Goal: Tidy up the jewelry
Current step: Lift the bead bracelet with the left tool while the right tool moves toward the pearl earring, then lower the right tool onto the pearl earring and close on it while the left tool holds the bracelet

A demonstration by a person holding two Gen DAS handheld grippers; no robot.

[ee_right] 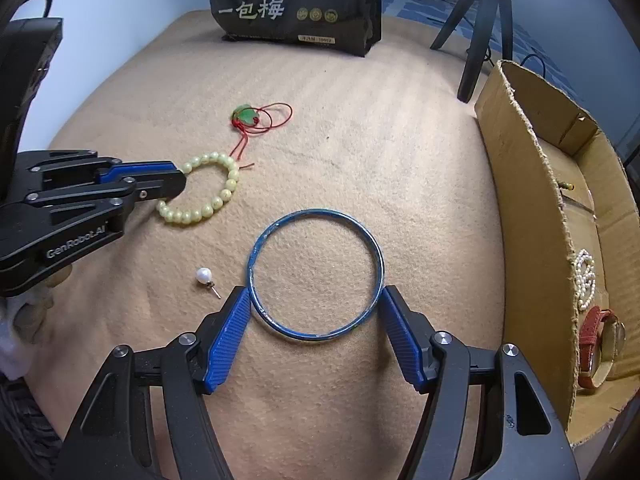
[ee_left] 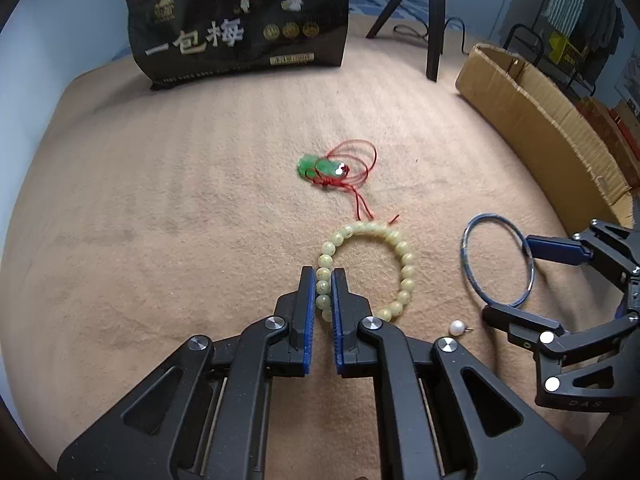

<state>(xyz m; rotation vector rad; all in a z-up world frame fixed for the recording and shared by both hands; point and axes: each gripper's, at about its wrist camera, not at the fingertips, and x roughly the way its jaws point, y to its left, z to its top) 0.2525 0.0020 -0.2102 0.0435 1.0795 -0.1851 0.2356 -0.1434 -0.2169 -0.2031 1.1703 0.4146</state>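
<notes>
The work surface is a tan fleece blanket [ee_right: 360,160] with faint ridges running across it, spread flat and filling most of both views. At its far edge stands a black printed bag [ee_left: 240,20] with pale Chinese characters. Right of the bag, the black legs of a tripod [ee_left: 434,20] rest on the blanket, with a dark cable trailing beside them. A pale blue wall lies behind the bag and to the left.

Along the right edge of the blanket sits an open cardboard box [ee_right: 532,184] with a torn rim. Inside it lie a white pearl strand [ee_right: 585,278] and a red-strapped watch [ee_right: 598,348].

The left gripper [ee_left: 323,276] is closed to a narrow gap on the left side of the pale green bead bracelet [ee_left: 400,248], with the beads pinched between its blue pads. The rest of the bracelet lies on the blanket.

The right gripper [ee_right: 316,300] is wide open. Its two blue pads touch or nearly touch the outer left and right sides of the blue bangle [ee_right: 374,252], which lies flat on the blanket; firm contact cannot be confirmed.

A green pendant on a red cord [ee_left: 324,168] lies beyond the bracelet, toward the bag. A single pearl earring [ee_right: 204,276] lies between the bracelet and the bangle, touching neither.
</notes>
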